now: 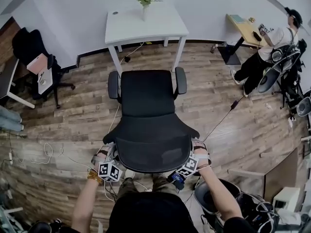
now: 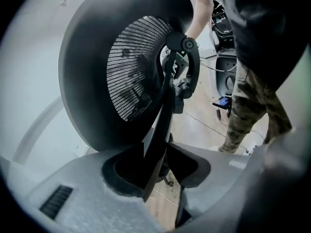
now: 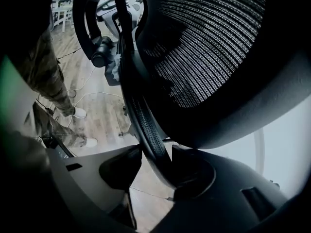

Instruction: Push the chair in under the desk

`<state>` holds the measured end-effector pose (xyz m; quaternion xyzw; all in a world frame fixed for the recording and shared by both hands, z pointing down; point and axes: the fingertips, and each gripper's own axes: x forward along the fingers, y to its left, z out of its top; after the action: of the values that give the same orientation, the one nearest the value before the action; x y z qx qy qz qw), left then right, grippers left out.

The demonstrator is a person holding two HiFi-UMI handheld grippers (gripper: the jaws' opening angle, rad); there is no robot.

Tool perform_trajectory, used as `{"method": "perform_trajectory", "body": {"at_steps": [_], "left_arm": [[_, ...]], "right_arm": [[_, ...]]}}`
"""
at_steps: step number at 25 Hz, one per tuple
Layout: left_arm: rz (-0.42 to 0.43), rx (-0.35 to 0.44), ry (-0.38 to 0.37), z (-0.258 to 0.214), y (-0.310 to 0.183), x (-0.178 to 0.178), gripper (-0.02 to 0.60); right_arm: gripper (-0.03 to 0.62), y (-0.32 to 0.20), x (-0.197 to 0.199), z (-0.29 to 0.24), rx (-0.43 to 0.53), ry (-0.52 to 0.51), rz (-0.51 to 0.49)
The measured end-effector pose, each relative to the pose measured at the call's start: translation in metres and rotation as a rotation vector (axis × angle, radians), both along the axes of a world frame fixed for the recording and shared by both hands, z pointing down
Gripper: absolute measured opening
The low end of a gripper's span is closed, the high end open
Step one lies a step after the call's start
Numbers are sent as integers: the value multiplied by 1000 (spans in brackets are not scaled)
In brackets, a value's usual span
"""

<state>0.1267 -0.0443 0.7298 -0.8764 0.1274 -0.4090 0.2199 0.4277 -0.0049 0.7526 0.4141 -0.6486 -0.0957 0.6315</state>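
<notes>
The black mesh chair (image 1: 148,98) stands on the wooden floor (image 1: 228,130) facing the white bench (image 1: 155,25), its seat just short of the bench's front legs and not under the top. The left gripper (image 1: 110,155) and right gripper (image 1: 195,152) each have their jaws clamped on the rim of the backrest (image 1: 154,152), one at either side.

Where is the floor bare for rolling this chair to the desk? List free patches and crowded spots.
Free: the wood floor between the chair and the white desk, crossed only by a thin cable, and the gap between the desk's legs. Crowded: a second office chair at left, loose cables near left, a person and equipment at right.
</notes>
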Motion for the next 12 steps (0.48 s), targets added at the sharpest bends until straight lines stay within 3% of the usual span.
{"method": "perform_trajectory", "body": {"at_steps": [3,6,12], "left_arm": [[-10,10,-3,-1,-1,1,152],[-16,3,2,0,3,8,152],[-54,5,3,-1,3,18,152]], "right_arm": [[197,-6,5,4,38,0,-9],[198,2,2,2,-33,-52,-14],[198,-7,16,-1,-31,-21,-43]]}}
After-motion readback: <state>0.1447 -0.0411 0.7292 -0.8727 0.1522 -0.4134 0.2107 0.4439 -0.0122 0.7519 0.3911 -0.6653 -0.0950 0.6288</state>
